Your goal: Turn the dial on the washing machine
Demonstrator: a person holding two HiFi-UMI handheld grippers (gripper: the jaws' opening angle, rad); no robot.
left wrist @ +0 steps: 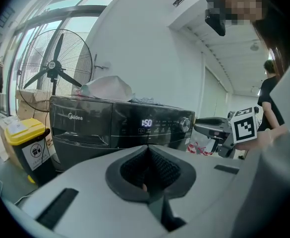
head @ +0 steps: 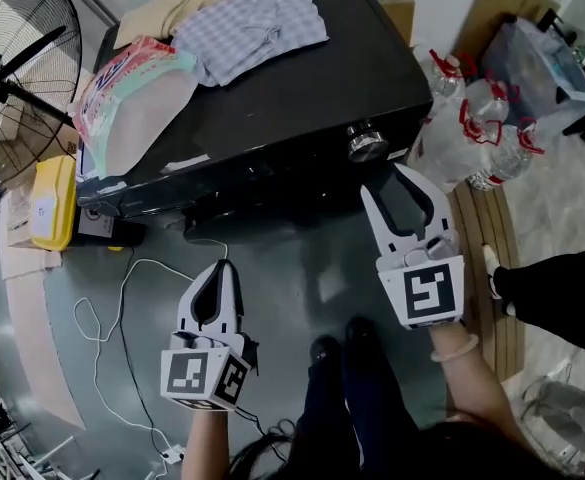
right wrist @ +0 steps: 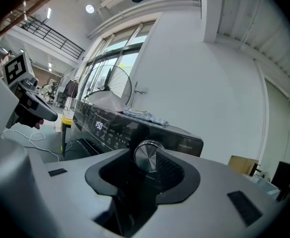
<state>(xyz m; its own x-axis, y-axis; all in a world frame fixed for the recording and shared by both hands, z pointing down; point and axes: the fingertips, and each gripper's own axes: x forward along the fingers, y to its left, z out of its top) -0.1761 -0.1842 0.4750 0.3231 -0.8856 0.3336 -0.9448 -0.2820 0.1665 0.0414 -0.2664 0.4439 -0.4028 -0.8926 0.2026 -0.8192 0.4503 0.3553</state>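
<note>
Right gripper view, facing washing machine dial (right wrist: 147, 156).
Right gripper (head: 384, 182) released, near it; left gripper (head: 222, 266) clenched, empty.

The head camera looked steeply down from above the left tongs (head: 222, 265) and right tongs (head: 384, 180), the washing machine (head: 272, 98) ahead of them. Each tongs camera sat low behind its own jaws, facing the machine's front: the left from farther back, the right close to the dial (right wrist: 147, 157). Both shared the lit display (left wrist: 146, 123), and each caught the other tongs at its edge.
</note>
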